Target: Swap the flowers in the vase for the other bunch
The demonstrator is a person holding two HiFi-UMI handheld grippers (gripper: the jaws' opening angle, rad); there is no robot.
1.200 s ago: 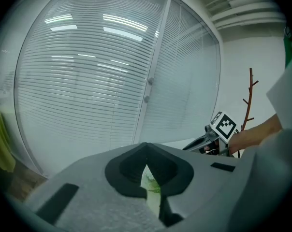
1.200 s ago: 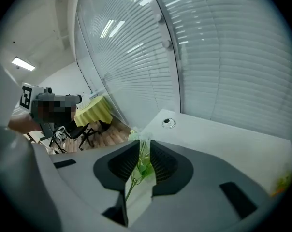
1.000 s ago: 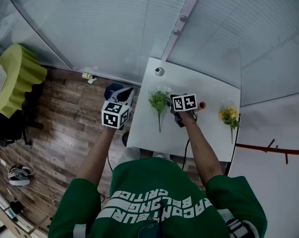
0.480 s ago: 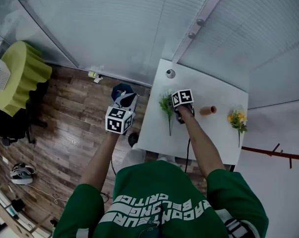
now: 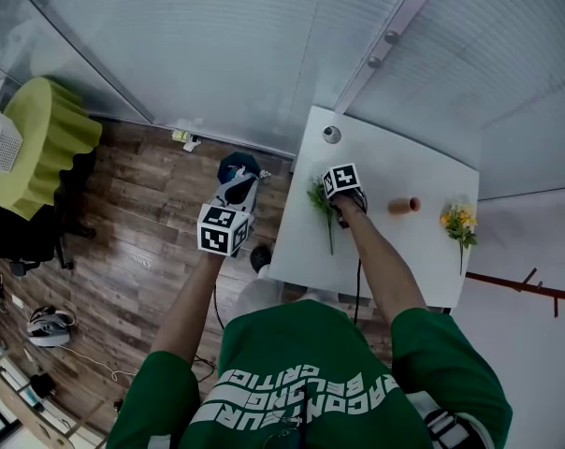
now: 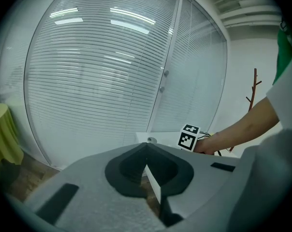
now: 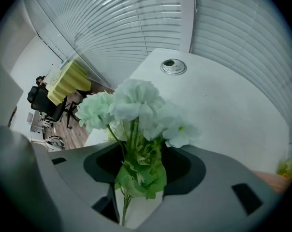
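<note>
A bunch of white flowers with green leaves lies on the white table, stem toward the person. My right gripper points steeply down at it. In the right gripper view the blooms and stem sit between the wide-apart jaws of the right gripper, pads not pressing. The small brown vase lies on its side, empty, right of that hand. A yellow bunch lies near the table's right edge. My left gripper hovers over the floor left of the table. The left gripper holds nothing, its jaws all but closed.
A round metal grommet sits at the table's far corner. Glass walls with blinds stand behind. A yellow-green draped table, a dark chair and shoes are on the wooden floor at left. A coat rack stands at right.
My right gripper has sunk toward the tabletop over the white bunch and tipped further down. The left gripper has drifted a little toward the table's edge.
</note>
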